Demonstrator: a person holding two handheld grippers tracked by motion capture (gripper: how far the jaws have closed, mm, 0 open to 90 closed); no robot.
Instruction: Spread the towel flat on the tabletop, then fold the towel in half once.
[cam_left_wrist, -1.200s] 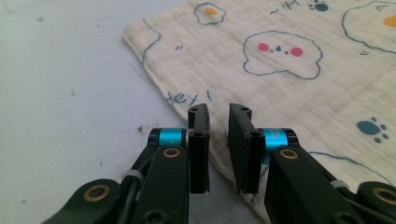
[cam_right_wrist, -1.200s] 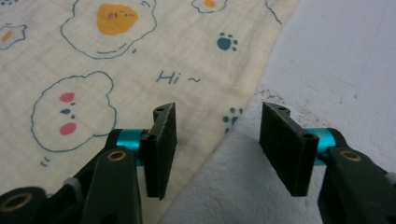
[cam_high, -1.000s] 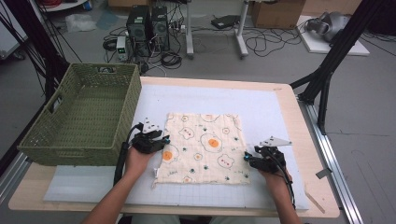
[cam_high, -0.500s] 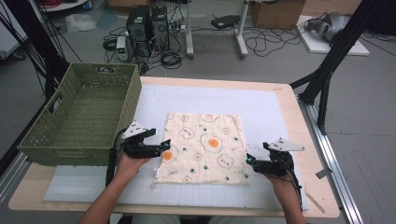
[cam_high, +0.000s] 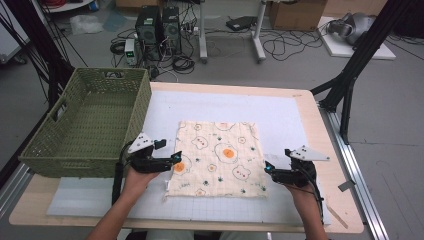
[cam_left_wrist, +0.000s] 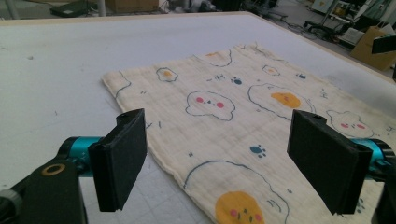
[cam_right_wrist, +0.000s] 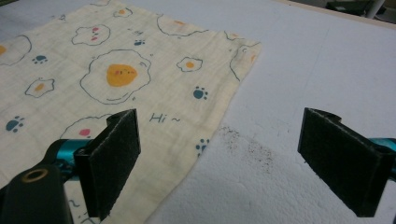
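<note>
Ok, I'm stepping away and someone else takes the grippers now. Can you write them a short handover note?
Left gripper: open, nothing held, jaws have just been opening, at the cloth's left edge.
Right gripper: open, nothing held, jaws have just been opening, at the cloth's right edge near the front corner.
Cloth: spread flat on the white mat, the egg and bear print facing up.
Basket: green, standing left of the cloth, nothing in it.
Done: cloth laid out and let go.
Left: probably fold it or move it to the basket; no fold has been started.
</note>
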